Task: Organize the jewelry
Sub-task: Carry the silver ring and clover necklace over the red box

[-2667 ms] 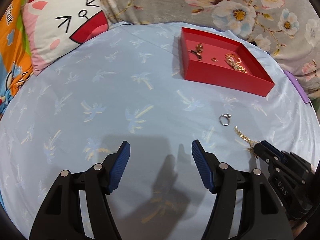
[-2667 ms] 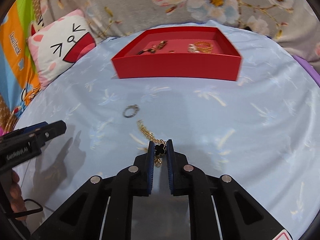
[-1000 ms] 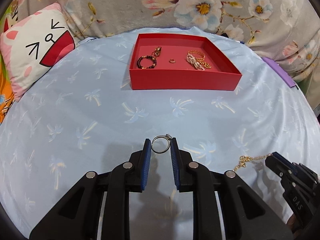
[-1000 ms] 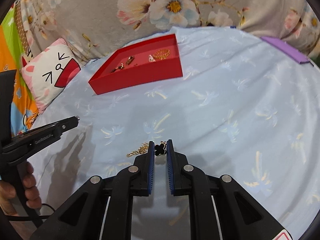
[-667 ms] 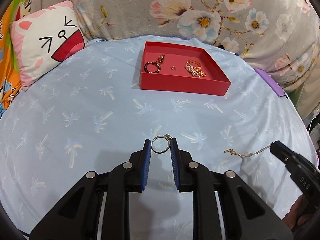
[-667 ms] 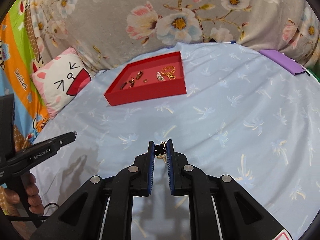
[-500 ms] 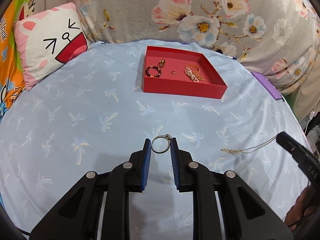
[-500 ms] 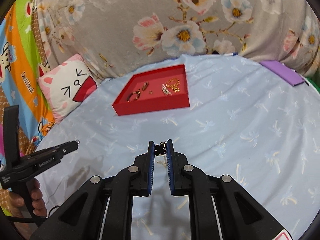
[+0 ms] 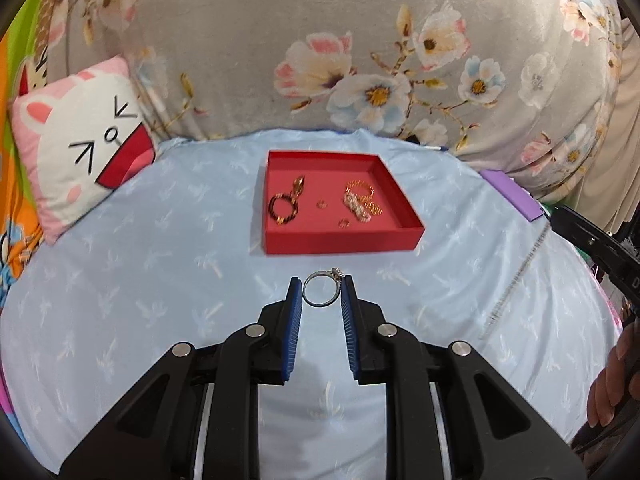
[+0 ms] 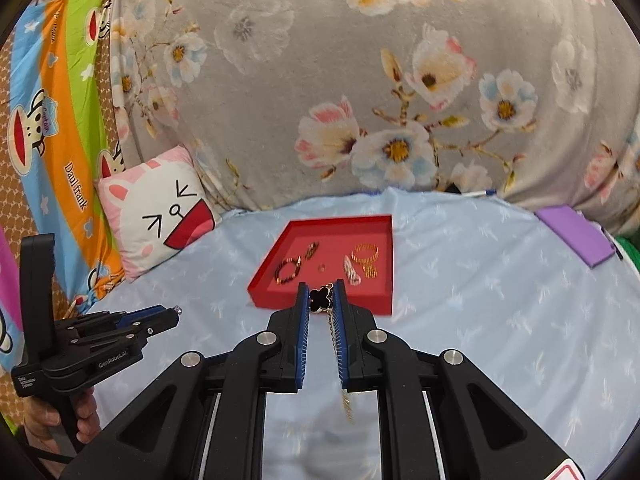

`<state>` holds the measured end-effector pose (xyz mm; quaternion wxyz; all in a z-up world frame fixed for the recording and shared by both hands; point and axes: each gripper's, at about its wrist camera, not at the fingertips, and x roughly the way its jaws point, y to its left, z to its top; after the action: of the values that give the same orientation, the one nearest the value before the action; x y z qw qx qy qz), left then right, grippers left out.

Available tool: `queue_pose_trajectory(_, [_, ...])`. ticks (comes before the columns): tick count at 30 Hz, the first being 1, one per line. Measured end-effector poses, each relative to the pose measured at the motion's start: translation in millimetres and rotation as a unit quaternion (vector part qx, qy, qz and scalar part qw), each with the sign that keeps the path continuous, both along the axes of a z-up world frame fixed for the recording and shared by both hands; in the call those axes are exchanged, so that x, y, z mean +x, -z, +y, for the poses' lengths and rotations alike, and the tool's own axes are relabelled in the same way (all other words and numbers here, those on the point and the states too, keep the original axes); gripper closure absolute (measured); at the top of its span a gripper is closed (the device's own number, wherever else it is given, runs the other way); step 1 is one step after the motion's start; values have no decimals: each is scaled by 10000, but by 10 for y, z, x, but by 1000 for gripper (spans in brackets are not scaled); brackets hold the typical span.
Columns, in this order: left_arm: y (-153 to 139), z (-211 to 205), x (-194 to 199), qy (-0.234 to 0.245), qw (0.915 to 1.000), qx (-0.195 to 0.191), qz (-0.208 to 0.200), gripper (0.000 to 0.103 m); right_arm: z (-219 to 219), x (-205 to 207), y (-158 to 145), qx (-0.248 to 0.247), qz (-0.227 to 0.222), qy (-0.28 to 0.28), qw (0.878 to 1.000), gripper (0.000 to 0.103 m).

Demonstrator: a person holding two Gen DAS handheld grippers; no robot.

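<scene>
The right hand-held gripper pinches a black clover necklace before the red tray, chain dangling.

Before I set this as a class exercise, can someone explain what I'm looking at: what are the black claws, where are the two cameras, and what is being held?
There is no robot here. A person holds a hand-operated two-finger tool in each hand, and each tool has a wide-angle camera looking out along its fingers.

One picture comes from the left gripper, whose blue pads pinch a silver ring. The other comes from the right gripper, which is shut on a black clover pendant with its gold chain hanging down.

Beyond both lies a light blue palm-print sheet. On it sits a red tray that already holds a beaded bracelet, gold chains and small rings. A cat-face cushion and a purple notebook lie at the edges.
</scene>
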<state>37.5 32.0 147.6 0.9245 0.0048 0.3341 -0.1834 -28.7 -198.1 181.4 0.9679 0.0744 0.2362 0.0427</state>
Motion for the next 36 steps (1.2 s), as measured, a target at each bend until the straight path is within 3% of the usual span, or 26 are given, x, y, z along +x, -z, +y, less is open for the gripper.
queue_pose_trajectory(7, [-227, -266, 631, 106, 9998, -124, -79, 84, -138, 790, -223, 354, -7, -221, 9991, 92])
queue_pose_trajectory(17, [-229, -637, 1601, -7, 9999, 10, 105, 84, -182, 1768, -335, 205, 64, -173, 9996, 92])
queue_pose_trajectory(26, [115, -783, 2226, -341, 9978, 406, 401, 84, -109, 2385, 16, 48, 390, -165, 9991, 92])
queue_pose_trajectory(36, [450, -820, 2683, -518, 9945, 568, 705, 84, -21, 2895, 383, 69, 751, -276, 9968, 92])
